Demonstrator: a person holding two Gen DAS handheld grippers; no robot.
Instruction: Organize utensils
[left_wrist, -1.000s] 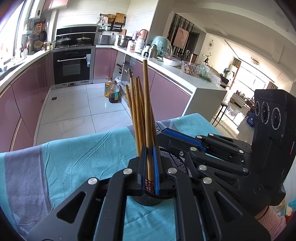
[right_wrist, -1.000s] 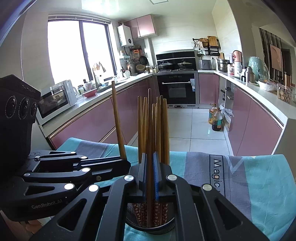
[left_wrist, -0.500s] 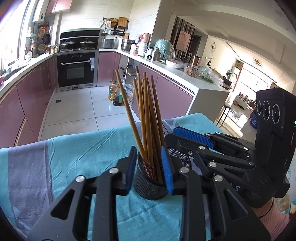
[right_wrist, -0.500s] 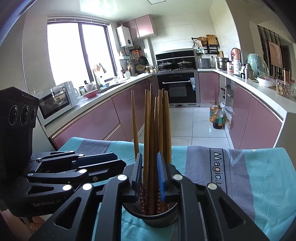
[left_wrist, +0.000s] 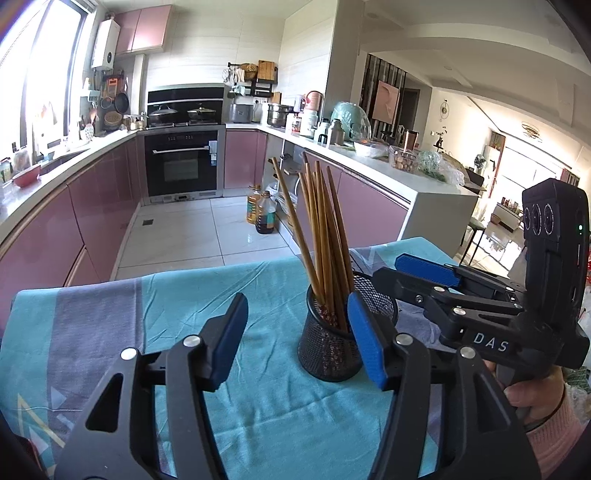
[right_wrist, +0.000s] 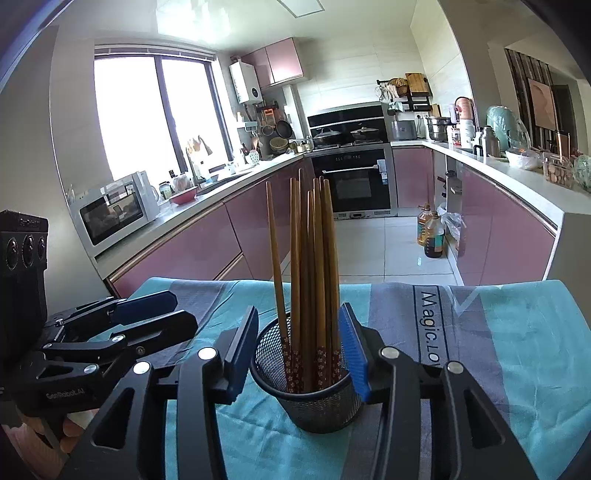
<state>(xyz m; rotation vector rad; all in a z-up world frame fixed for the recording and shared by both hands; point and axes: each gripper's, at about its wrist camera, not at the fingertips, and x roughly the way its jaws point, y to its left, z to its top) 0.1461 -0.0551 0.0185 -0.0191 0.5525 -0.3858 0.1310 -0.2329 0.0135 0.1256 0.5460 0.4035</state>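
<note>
The step in hand looks like the release: the wooden chopsticks (right_wrist: 310, 280) stand bundled in the black mesh holder (right_wrist: 306, 402) on the teal tablecloth (left_wrist: 184, 306), and both tools are letting go of them.

The right gripper (right_wrist: 301, 350) has its jaws opening, about halfway apart. The chopsticks and the top of the holder sit between its blue pads (right_wrist: 354, 354), but no pad presses on a stick; whether the right-hand pad brushes the holder's rim cannot be told. It holds nothing.

The left gripper (left_wrist: 295, 336) is also opening, its jaws a little wider. The holder stands just ahead of it and toward its right finger, whose pad (left_wrist: 364, 343) overlaps the holder's side in the left wrist view; contact cannot be confirmed. Its jaws are empty, with bare cloth between them.

The next move probably calls for drawing both tools back and clear of the leaning sticks without tipping the light holder, then looking for any utensils left to gather; none show on the cloth here.
</note>
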